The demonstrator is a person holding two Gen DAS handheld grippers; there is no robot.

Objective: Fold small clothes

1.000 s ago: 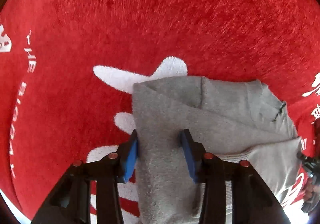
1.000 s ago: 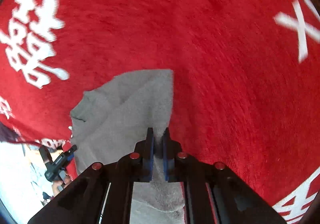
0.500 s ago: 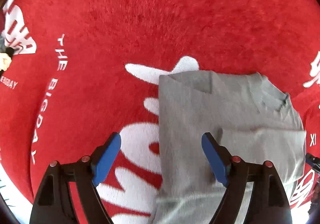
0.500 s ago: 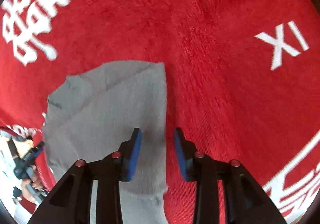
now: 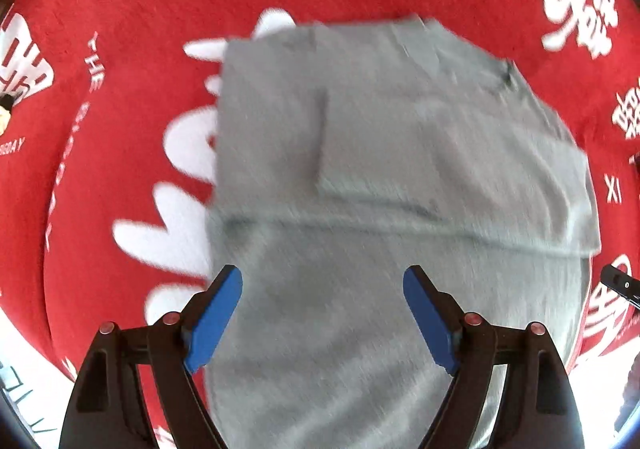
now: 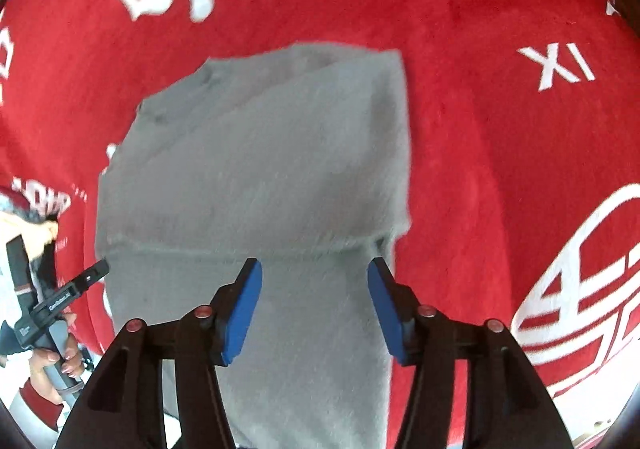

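A grey garment (image 5: 380,153) lies folded on a red cloth with white print. Its upper layer is folded down and ends in a crosswise edge just ahead of both grippers. My left gripper (image 5: 322,313) is open and empty, raised above the garment's near part. My right gripper (image 6: 314,307) is open and empty too, above the same garment (image 6: 256,169) near its right edge. The garment's near end is hidden behind the gripper bodies.
The red cloth (image 5: 140,9) with white characters and letters surrounds the garment on all sides. In the right wrist view the other hand-held gripper (image 6: 60,301) and the person's hand show at the left edge. A pale floor shows at the bottom corners.
Both grippers opened and let go of the grey garment. Both then pulled back and up, so more of the folded garment is in view.
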